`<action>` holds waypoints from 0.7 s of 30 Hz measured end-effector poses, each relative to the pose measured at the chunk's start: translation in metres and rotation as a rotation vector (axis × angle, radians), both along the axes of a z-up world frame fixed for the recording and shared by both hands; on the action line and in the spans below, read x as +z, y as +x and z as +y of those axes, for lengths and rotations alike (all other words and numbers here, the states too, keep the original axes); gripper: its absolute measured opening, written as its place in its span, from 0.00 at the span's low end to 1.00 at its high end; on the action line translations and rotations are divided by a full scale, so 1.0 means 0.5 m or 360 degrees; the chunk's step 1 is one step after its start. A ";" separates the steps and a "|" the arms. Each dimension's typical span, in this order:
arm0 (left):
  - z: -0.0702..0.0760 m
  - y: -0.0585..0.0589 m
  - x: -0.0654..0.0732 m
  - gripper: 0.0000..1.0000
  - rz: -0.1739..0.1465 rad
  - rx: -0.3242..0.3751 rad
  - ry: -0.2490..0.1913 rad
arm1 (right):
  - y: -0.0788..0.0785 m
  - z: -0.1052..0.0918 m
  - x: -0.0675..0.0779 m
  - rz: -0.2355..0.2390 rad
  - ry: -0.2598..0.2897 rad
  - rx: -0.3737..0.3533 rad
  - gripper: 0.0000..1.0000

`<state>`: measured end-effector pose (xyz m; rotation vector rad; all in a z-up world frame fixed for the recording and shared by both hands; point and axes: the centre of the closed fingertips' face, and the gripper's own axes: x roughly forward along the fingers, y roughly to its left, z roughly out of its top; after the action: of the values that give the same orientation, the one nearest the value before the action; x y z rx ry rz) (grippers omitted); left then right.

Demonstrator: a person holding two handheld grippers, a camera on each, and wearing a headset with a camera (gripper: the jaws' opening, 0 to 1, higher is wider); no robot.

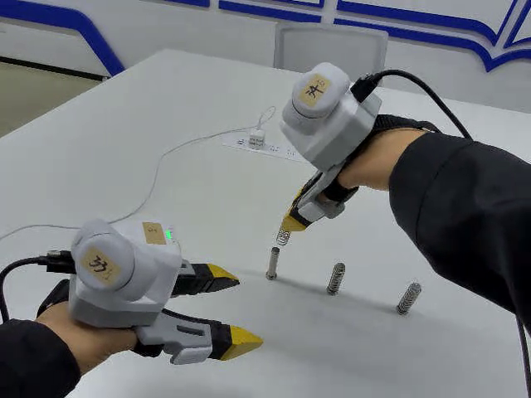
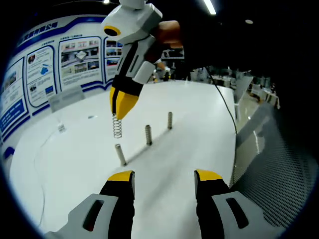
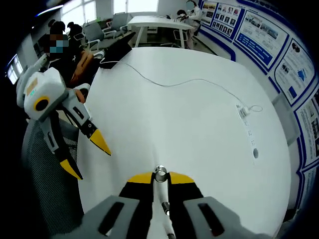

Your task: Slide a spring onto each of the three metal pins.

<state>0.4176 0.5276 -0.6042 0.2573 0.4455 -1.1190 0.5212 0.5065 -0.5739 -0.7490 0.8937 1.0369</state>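
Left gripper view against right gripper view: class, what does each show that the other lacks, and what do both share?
Left gripper view: the pins in a row, bare pin nearest, middle pin and far pin each wearing a spring. Right gripper view: seated people beyond the white table. Shared: that table, and the loose spring shut in the right gripper.

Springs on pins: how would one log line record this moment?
right gripper: shut on spring, above bare pin | left gripper: open, apart | other two pins: loaded
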 end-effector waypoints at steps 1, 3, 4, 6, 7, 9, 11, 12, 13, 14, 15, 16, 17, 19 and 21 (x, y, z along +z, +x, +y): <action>0.000 0.000 0.000 0.49 0.0001 0.0000 -0.0001 | 0.000 0.001 -0.004 0.0012 -0.0001 -0.0002 0.12; 0.000 0.000 0.000 0.49 0.0000 0.0001 -0.0002 | 0.000 0.003 -0.009 0.0030 -0.0001 -0.0010 0.12; 0.000 0.000 0.000 0.49 0.0001 0.0001 -0.0002 | 0.004 0.002 -0.016 0.0035 -0.0004 -0.0011 0.12; 0.000 0.000 0.000 0.49 0.0001 0.0001 -0.0002 | 0.004 0.003 -0.020 0.0047 -0.0009 -0.0017 0.12; 0.000 0.000 0.000 0.49 0.0001 0.0001 -0.0003 | 0.005 0.003 -0.024 0.0054 -0.0013 -0.0020 0.12; 0.000 0.000 0.000 0.49 0.0002 0.0002 -0.0004 | 0.006 0.003 -0.027 0.0063 -0.0015 -0.0028 0.12; 0.000 0.000 0.000 0.49 0.0003 0.0002 -0.0005 | 0.005 0.004 -0.028 0.0069 -0.0017 -0.0030 0.12; 0.000 0.000 0.000 0.49 0.0003 0.0002 -0.0005 | 0.004 0.006 -0.029 0.0074 -0.0016 -0.0030 0.12; 0.000 0.000 0.000 0.49 0.0004 0.0002 -0.0006 | 0.004 0.007 -0.030 0.0078 -0.0016 -0.0031 0.12; 0.000 0.000 0.000 0.49 0.0004 0.0003 -0.0007 | 0.003 0.008 -0.032 0.0081 -0.0018 -0.0030 0.12; 0.000 0.000 0.000 0.49 0.0005 0.0003 -0.0008 | 0.003 0.009 -0.033 0.0082 -0.0021 -0.0029 0.12; 0.000 0.000 0.000 0.49 0.0005 0.0003 -0.0009 | 0.003 0.009 -0.035 0.0084 -0.0024 -0.0030 0.12; 0.000 -0.001 0.000 0.49 0.0005 0.0003 -0.0009 | 0.003 0.010 -0.037 0.0090 -0.0027 -0.0031 0.12; 0.000 -0.001 -0.001 0.49 0.0006 0.0002 -0.0009 | 0.004 0.011 -0.041 0.0099 -0.0030 -0.0033 0.12; 0.000 -0.001 0.000 0.49 0.0006 0.0002 -0.0009 | 0.004 0.012 -0.045 0.0106 -0.0036 -0.0035 0.12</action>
<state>0.4171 0.5278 -0.6044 0.2496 0.4458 -1.1194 0.5230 0.5127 -0.5964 -0.7252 0.9702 1.0389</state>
